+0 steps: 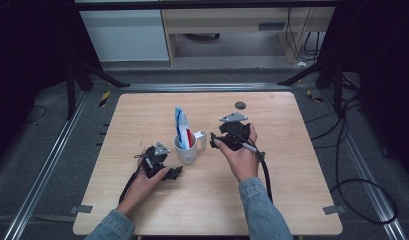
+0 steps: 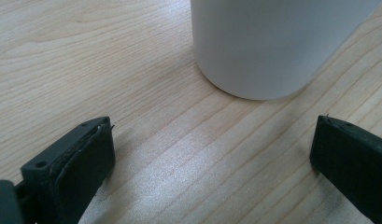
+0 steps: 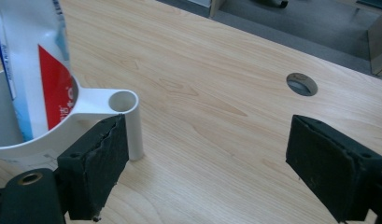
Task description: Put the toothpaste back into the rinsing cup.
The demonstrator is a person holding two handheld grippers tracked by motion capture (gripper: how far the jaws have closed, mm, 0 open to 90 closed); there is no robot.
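White cup (image 1: 186, 149) upright mid-table, toothpaste tube (image 1: 181, 127) standing in it. Right gripper (image 1: 215, 140) held level just right of the cup's tubular handle, jaws spread wide, empty. Left gripper (image 1: 176, 172) low, just below-left of the cup, aimed at its base, jaws wide, empty.

Pale wood grain with a faint satin sheen is being shown by the table (image 3: 216, 93) between the open jaws. Smooth matt white plastic is being displayed by the cup (image 2: 268, 46) just ahead, and a glossy printed film by the toothpaste tube (image 3: 39, 65) standing inside it.
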